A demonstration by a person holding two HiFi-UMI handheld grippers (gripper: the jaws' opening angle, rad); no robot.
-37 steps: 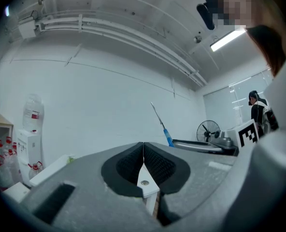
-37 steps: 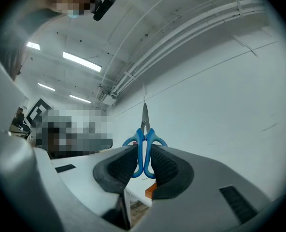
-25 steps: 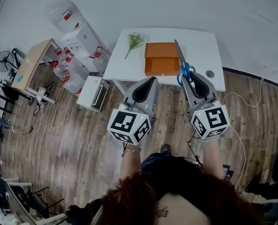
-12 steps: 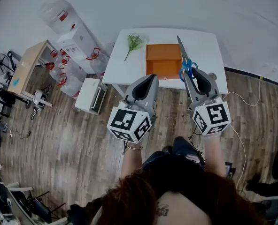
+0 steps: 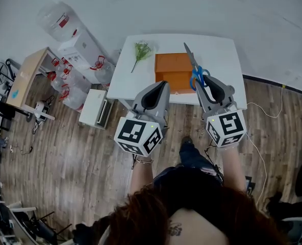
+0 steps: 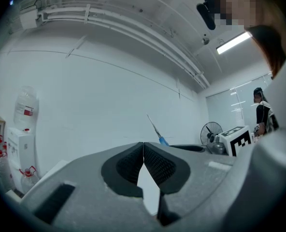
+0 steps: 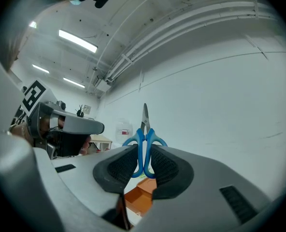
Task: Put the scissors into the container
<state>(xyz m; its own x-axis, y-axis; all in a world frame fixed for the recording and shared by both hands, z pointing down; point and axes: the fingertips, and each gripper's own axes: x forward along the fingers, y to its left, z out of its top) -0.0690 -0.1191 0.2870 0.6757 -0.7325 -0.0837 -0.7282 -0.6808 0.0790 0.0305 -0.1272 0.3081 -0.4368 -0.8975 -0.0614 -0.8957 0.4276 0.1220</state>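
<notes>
Your scissors swing left, blades now above the container by the table's near edge | right gripper clamps their handles | left gripper closed, empty.

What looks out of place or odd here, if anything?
Nothing looks spilled or broken. A green sprig lies loose on the white table, left of the orange container; the scissors are clamped in the right hand-held gripper.

Hidden bits
The scissors handles sink behind pads of the right gripper; left gripper covers the container near corner.
</notes>
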